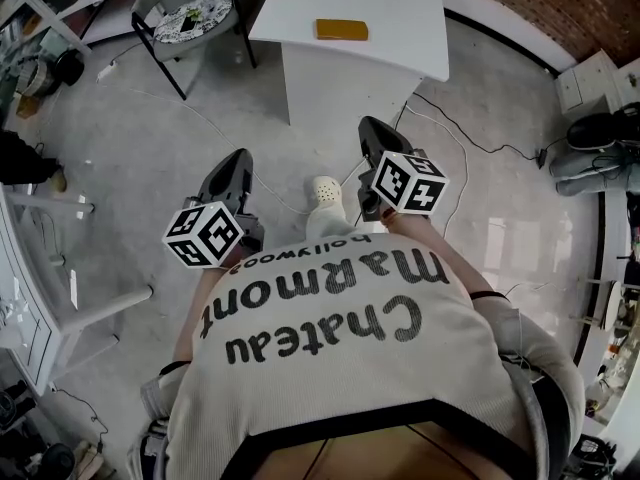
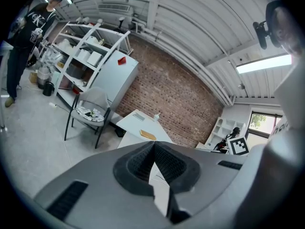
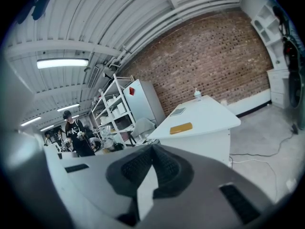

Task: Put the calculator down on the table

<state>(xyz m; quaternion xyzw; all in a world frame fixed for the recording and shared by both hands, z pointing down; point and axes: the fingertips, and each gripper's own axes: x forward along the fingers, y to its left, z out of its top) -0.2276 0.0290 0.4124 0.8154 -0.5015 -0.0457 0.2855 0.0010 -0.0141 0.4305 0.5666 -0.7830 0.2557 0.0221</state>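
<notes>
A flat yellow-orange object (image 1: 341,29) lies on the white table (image 1: 400,8) ahead of me; it also shows in the left gripper view (image 2: 147,135) and the right gripper view (image 3: 181,128). Further back on the table lies a flat grey item (image 3: 177,111), with a small bottle (image 3: 197,95) behind it. I cannot tell which of these is the calculator. My left gripper (image 1: 238,160) and right gripper (image 1: 372,128) hang over the floor, well short of the table. Both are shut with nothing between the jaws, which meet at their tips in the left gripper (image 2: 153,144) and right gripper (image 3: 152,148) views.
A chair (image 1: 190,13) with clutter on its seat stands left of the table. Cables (image 1: 450,128) trail across the grey floor to the right. White shelving (image 2: 90,51) lines the far left, where a person in black (image 2: 28,27) stands. A brick wall (image 3: 214,66) backs the room.
</notes>
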